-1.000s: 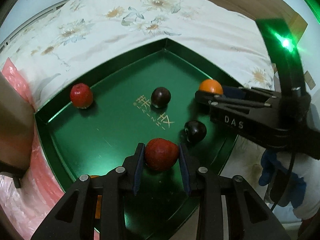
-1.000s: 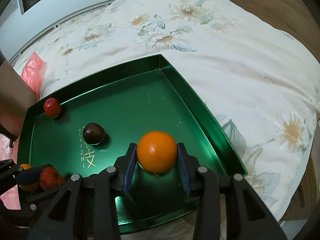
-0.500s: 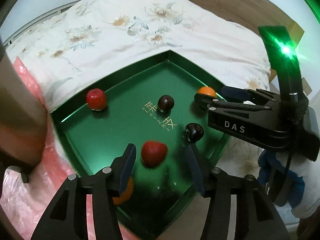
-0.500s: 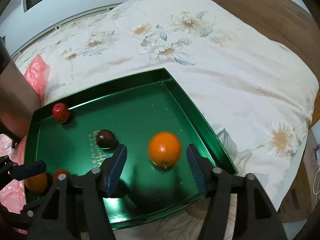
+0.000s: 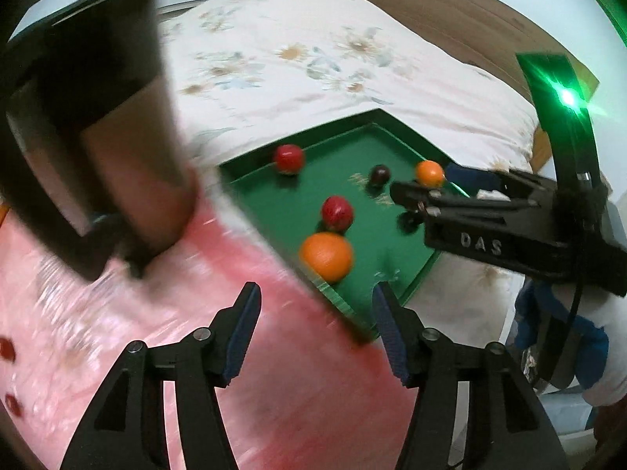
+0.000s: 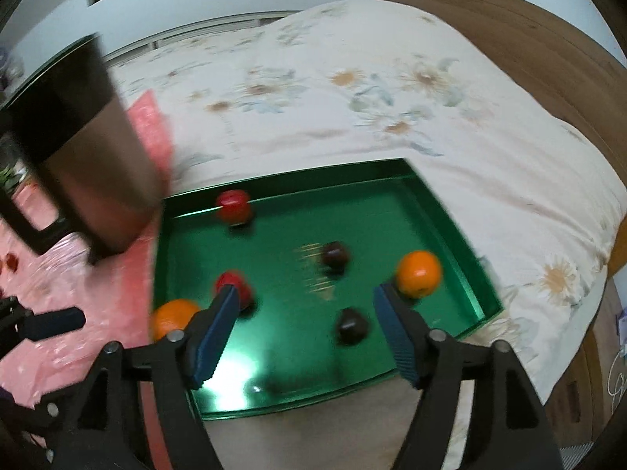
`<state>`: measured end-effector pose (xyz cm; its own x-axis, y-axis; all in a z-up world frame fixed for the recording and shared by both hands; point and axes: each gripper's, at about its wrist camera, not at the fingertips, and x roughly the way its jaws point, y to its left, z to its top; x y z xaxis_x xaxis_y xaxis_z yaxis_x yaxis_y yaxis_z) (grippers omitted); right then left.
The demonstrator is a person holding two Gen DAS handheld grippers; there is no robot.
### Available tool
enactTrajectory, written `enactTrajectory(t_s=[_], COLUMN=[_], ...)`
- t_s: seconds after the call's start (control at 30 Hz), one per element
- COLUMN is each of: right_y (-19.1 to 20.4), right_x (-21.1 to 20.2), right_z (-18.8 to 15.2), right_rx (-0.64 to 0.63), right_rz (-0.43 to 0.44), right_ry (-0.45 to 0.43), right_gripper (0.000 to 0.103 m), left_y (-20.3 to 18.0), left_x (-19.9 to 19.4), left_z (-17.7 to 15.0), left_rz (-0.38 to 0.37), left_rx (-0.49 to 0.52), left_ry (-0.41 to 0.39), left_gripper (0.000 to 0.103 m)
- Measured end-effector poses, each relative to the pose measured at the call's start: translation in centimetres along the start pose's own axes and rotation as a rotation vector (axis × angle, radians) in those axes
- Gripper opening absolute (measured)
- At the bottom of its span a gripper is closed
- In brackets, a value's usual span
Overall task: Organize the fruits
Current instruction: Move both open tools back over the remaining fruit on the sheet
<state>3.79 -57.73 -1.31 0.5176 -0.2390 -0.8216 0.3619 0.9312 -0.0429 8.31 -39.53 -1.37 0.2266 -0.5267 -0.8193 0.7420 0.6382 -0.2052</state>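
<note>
A green tray (image 6: 450,211) lies on the bed and holds several fruits: two oranges (image 6: 418,274) (image 6: 172,317), two red fruits (image 6: 234,205) (image 6: 235,284) and two dark plums (image 6: 335,254) (image 6: 351,326). My right gripper (image 6: 303,305) is open and empty above the tray's near side. My left gripper (image 5: 315,303) is open and empty, raised over the pink plastic bag (image 5: 117,333) at the tray's left edge. The tray (image 5: 392,137) and near orange (image 5: 326,256) show in the left wrist view too.
A floral quilt (image 6: 372,90) covers the bed. A dark and brown boxy object (image 6: 90,149) stands on the pink bag left of the tray. A wooden headboard (image 6: 529,47) is at the right. The right gripper body (image 5: 490,219) crosses the left wrist view.
Both grippers opened and let go, the left of a red fruit, the right of an orange. Both then pulled up and back from the tray, the left one swinging leftward over the pink bag.
</note>
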Motion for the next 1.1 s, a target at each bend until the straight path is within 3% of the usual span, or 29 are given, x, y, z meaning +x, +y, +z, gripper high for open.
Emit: enactTrajectory(t_s=[0.37,0.63,1.1], right_y=[9.2,15.1,24.7], right_x=[-1.1,-1.5,-2.2], right_z=[-1.4,-1.7,-1.8], right_rx=[-0.079,-0.146,-0.262], right_rz=[0.139,0.224,0.357], right_ry=[0.035,0.057,0.073], right_gripper=[0.103,0.103,0.103], left_y=[8.6,13.2,21.0], left_x=[-4.5,-6.4,-10.6], left_z=[-4.3,-7.2,-12.0], left_rz=[0.113,0.157,0.326], left_rx=[-0.134,-0.221,-0.385], left_ry=[-0.050,-0.021,-0.015], left_gripper=[0.053,0.053,0.053])
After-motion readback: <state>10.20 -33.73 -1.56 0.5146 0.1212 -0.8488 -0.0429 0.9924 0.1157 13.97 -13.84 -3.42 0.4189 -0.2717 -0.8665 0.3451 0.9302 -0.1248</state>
